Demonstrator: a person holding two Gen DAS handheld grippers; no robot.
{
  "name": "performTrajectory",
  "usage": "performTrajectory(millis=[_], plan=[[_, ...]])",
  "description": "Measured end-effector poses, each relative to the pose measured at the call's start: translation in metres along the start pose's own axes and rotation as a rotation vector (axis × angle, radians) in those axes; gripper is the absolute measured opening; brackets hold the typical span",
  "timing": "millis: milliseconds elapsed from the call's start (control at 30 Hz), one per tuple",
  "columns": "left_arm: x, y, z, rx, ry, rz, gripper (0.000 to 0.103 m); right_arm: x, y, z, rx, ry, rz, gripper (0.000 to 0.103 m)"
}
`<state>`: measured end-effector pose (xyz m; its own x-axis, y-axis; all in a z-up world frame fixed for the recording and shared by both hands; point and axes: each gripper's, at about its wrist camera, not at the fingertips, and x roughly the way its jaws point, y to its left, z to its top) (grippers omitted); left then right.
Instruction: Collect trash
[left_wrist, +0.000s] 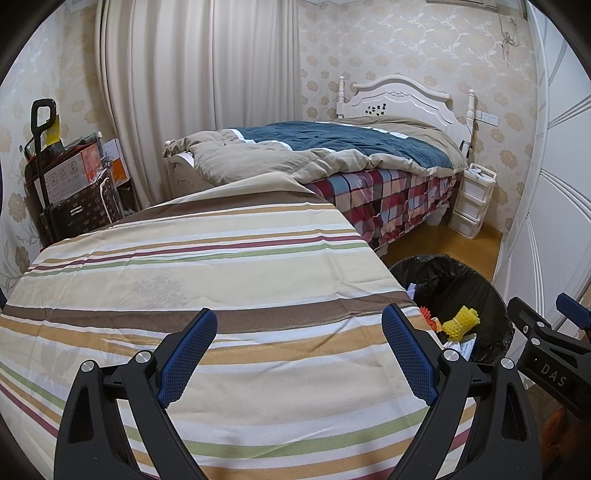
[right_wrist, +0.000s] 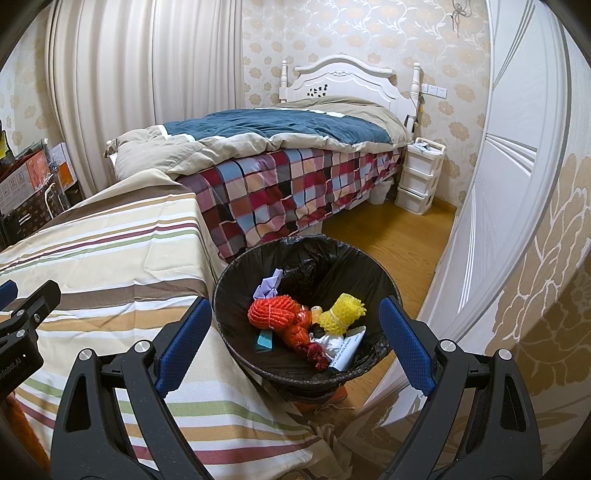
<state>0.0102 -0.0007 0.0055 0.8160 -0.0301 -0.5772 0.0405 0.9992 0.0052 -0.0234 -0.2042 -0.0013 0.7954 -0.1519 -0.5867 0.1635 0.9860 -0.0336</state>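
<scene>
A round bin with a black liner stands on the floor right of the striped table; it also shows in the left wrist view. Inside lie an orange foam net, a yellow foam net, purple paper, a white tube and other scraps. My right gripper is open and empty, just above the bin's near side. My left gripper is open and empty over the striped tablecloth. The yellow net shows in the left view too.
A bed with a blue and beige duvet and checked sheet stands behind the table. A white drawer unit is beside it. White wardrobe doors line the right. Boxes and a trolley stand at the left by the curtain.
</scene>
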Motion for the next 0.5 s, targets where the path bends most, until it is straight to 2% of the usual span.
performTrajectory(millis=[500], plan=[[-0.0004, 0.0012, -0.0003, -0.001, 0.001, -0.005, 0.090, 0.0006, -0.0002, -0.0002, 0.001, 0.001, 0.000, 0.090]])
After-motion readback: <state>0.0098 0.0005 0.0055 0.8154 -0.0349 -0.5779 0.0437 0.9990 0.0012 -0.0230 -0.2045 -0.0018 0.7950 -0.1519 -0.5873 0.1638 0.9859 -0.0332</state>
